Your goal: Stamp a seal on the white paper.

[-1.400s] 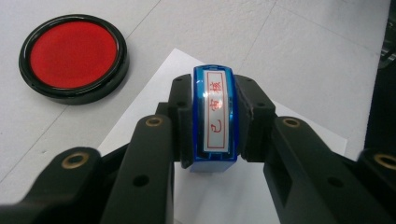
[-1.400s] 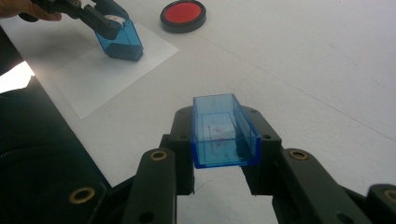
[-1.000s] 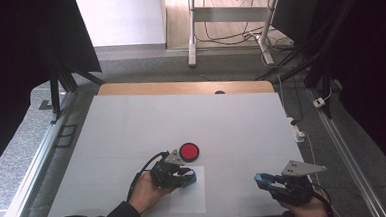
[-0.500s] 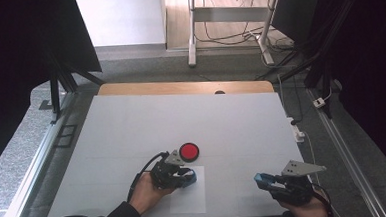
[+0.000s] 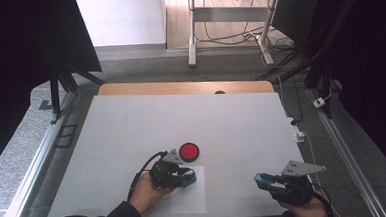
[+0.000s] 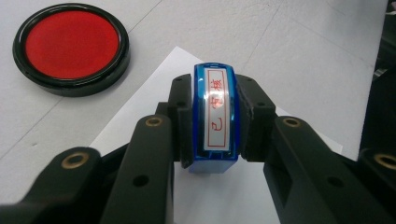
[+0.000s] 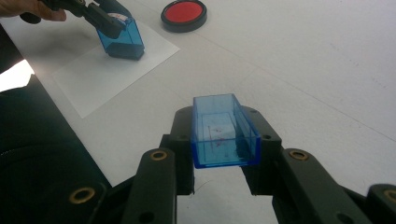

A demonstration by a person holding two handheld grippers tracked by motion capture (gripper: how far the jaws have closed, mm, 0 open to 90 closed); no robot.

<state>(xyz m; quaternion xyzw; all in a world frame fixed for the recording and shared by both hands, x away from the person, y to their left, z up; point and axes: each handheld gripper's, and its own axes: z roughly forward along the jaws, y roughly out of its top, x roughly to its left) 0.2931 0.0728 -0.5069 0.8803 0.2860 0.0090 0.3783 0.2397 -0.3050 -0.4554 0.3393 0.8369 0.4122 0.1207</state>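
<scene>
Blue translucent stamp, white label with red characters on its top face, clamped between the jaws of the left hand-held gripper. Its base sits on the white paper sheet, just beside the red ink pad, which is off the paper's far edge.

Right hand-held gripper is clamped on the stamp's clear blue cap, open side up, held above the bench, well apart from the ink pad.

Left gripper view gives the label and the pad's black rim close up. Right gripper view gives the stamp side-on, tilted, dark base on the paper. High view gives both hands at the near bench edge, paper between them.
</scene>
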